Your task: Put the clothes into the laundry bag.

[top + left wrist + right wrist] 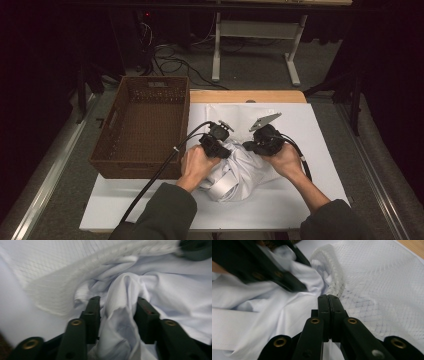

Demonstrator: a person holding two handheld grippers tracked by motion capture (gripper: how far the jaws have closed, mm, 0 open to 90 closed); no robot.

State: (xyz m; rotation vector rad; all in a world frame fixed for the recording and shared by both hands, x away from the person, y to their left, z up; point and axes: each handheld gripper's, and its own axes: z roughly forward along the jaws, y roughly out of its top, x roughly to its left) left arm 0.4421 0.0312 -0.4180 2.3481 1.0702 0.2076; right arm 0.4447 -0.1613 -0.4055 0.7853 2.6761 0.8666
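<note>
Centrally in the high view, a crumpled white garment point(235, 172) lies on the desk point(300, 200), lower middle of the frame, just right of a brown wicker basket point(145, 125) at left centre. Two hands press into it from either side. The left hand-held gripper point(117, 305) has its jaws spread around an upright fold of smooth white cloth, which fills the gap between them. The right hand-held gripper point(328, 298) has its jaws pressed together at the edge of a white mesh bag point(382, 287); whether mesh is caught between them is hard to tell. Judging by this, the garment is being fed into the bag, so the right should hold the mesh rim steady and open while the left closes firmly on the fold before pushing. The bag's opening is hidden among folds, the upper left of the right gripper view is blurred, and the garment's type cannot be made out.
</note>
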